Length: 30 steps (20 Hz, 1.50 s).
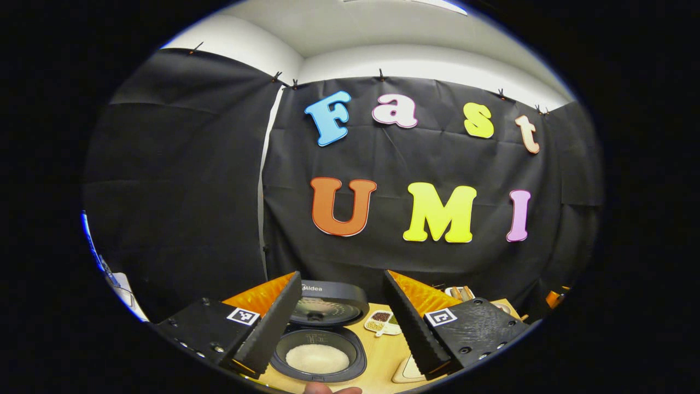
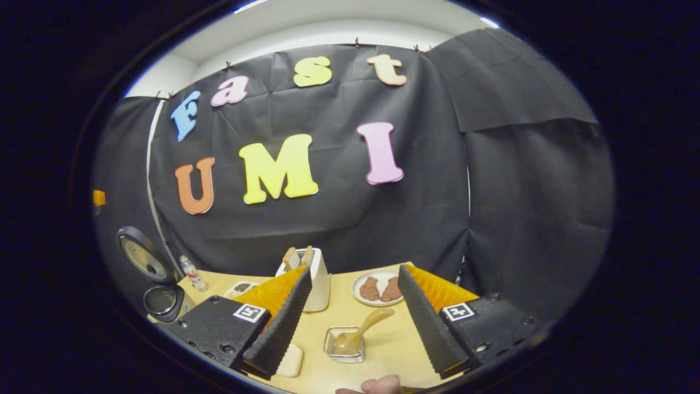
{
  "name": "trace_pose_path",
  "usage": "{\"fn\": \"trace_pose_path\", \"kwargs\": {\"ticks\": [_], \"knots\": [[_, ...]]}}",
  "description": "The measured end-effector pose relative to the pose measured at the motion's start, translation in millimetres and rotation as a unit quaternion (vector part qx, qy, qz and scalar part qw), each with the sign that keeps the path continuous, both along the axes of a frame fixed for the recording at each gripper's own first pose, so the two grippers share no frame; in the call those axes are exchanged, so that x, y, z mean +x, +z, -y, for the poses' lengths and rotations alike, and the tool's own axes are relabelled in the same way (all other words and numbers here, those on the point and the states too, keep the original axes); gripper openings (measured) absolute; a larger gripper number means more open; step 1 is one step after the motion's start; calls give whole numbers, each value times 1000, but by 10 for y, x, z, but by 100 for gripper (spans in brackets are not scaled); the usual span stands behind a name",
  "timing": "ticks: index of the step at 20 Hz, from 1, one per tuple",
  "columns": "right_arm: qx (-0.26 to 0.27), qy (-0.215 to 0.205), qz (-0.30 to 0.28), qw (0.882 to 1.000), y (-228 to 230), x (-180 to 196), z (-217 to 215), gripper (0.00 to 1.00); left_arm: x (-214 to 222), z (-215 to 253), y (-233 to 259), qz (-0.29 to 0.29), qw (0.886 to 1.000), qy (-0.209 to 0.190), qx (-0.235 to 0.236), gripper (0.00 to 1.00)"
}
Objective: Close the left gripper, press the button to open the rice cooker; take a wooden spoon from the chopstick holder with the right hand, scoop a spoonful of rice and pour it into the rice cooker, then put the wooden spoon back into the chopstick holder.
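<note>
Rice cooker (image 1: 320,334) sits on the desk (image 1: 383,355) with its lid raised, white rice lying in the pot, so the button step looks done. Left gripper (image 1: 342,323) hovers above it, jaws wide apart, holding nothing. Right gripper (image 2: 353,317) hangs likewise spread and empty over a small clear dish (image 2: 344,346) where a wooden spoon (image 2: 363,328) rests, handle tilted up. Chopstick holder (image 2: 311,282) stands just behind; its contents are probably utensil handles.

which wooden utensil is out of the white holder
The spoon sitting bowl-down in the small clear dish, handle tilted up to the right. The other utensils stand upright in the white holder.
</note>
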State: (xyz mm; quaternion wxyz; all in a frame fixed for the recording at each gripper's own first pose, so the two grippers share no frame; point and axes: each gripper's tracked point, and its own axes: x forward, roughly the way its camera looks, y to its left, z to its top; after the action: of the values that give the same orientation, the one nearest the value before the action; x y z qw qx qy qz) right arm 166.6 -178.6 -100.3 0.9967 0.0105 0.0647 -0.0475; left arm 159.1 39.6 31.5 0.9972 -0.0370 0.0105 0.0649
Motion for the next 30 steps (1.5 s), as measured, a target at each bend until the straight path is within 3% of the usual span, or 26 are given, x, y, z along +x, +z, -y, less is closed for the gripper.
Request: {"fn": "trace_pose_path", "kwargs": {"ticks": [2,6,16,17,18,23,30], "knots": [[-26,0,16,1000,128,-173,-70,100,146,-124,-38,1,1000,3,5,94],[-28,10,14,999,227,-476,-328,100,531,-304,-189,-12,999,7,36,95],[-58,-12,-12,998,240,-791,-456,97,1081,-653,-595,-69,997,16,28,95],[-66,-12,-10,998,262,-789,-478,97,1091,-667,-657,-79,996,15,28,100],[-71,-10,-4,997,314,-786,-519,100,1105,-649,-692,-88,996,11,28,95],[-93,8,3,996,343,-775,-712,100,1041,-625,-783,-110,994,0,25,96],[-62,40,-9,997,174,-803,-999,100,615,-487,-1054,-148,989,-12,1,98]]}}
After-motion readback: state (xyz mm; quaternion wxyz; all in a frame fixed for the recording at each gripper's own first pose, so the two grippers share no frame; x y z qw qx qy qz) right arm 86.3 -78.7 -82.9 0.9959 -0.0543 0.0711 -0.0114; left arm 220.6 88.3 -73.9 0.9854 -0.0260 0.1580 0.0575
